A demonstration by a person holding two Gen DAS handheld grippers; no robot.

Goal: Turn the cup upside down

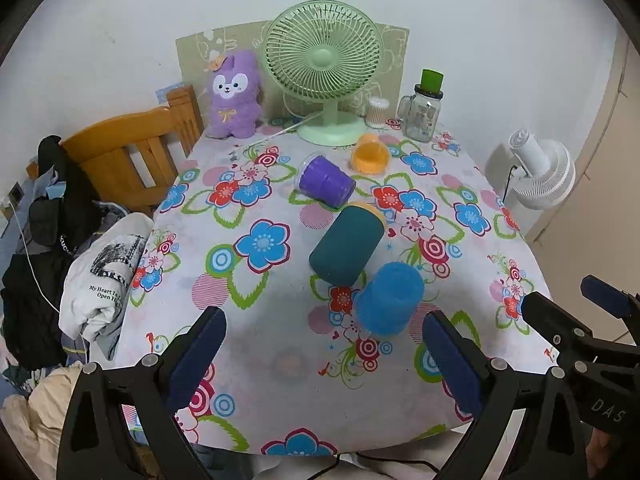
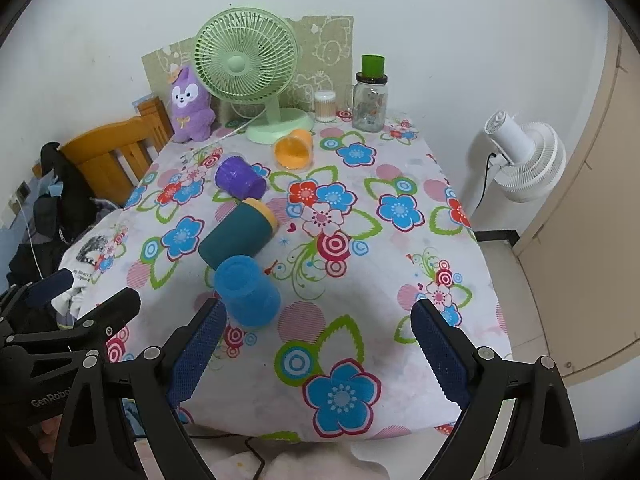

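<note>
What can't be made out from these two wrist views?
- Blue cup: its mouth is out of sight in both views, hidden by its own body.
- Teal cup: its inside is hidden in both views, facing away.
- Glass jar: contents too small to tell.
- Near table edge: covered by the right gripper fingers; the left gripper does the same in its view.
- White shirt print: partly folded under.

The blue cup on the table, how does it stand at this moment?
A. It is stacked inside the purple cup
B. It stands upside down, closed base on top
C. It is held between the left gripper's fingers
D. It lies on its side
B: the blue cup rests mouth-down on the tablecloth with its closed base facing up, free of both open grippers.
</note>
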